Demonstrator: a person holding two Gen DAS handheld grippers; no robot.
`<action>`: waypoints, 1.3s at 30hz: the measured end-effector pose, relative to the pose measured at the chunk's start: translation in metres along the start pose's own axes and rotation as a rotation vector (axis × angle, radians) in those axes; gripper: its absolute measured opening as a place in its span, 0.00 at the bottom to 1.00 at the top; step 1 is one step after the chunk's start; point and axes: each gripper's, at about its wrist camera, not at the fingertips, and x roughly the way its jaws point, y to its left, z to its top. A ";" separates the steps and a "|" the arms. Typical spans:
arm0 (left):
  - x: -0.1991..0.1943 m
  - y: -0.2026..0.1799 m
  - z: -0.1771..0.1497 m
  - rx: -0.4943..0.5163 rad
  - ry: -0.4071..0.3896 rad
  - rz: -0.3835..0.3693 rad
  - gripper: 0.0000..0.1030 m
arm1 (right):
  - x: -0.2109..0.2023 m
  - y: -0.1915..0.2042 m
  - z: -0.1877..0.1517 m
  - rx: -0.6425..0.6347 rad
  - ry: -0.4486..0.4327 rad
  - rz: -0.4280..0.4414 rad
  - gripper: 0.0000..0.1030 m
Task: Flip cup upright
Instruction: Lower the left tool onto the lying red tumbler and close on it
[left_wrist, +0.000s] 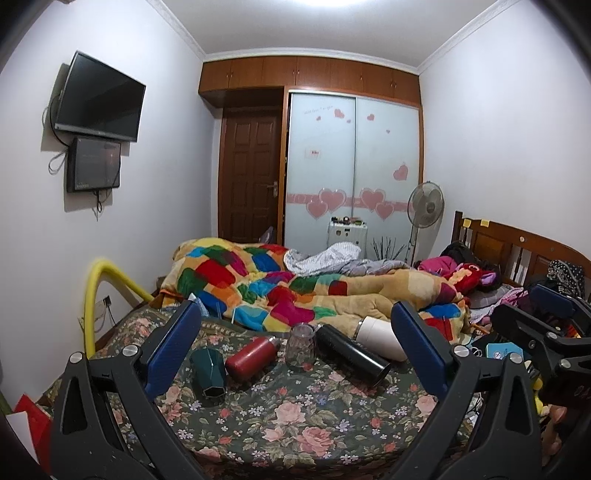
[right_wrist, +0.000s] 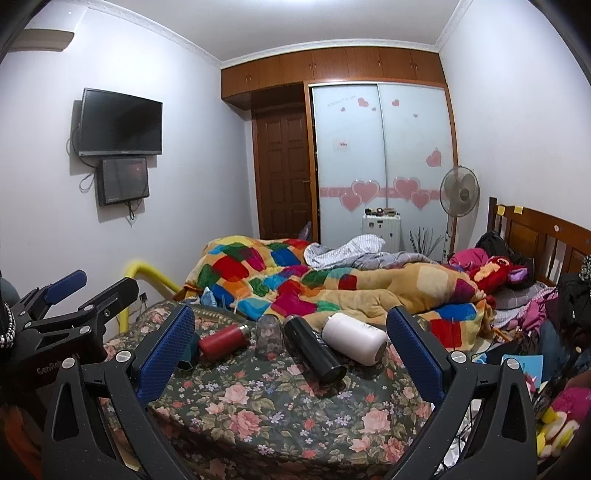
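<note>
Both blue-padded grippers, left (left_wrist: 295, 343) and right (right_wrist: 291, 350), hover spread apart and empty over the floral bedspread's (left_wrist: 295, 417) near edge, the clear glass cup (left_wrist: 300, 346) standing mouth-down mid-bed, dead ahead, roughly equidistant.

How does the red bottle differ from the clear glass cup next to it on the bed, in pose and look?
The red metal bottle lies on its side on the floral bedspread; the clear glass cup stands on end, seemingly mouth down. The red metal bottle is opaque with a silver neck; the clear glass cup is see-through. In the right wrist view the bottle looks longer than the cup. Neither is gripped.
</note>
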 end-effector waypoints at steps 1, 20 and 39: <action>0.006 0.001 -0.001 -0.005 0.011 0.000 1.00 | 0.004 -0.001 -0.001 0.003 0.008 0.000 1.00; 0.294 0.060 -0.089 0.228 0.657 -0.015 0.93 | 0.101 -0.057 -0.034 0.106 0.244 -0.069 1.00; 0.401 0.063 -0.136 0.407 0.975 -0.107 0.72 | 0.151 -0.067 -0.051 0.125 0.355 -0.083 1.00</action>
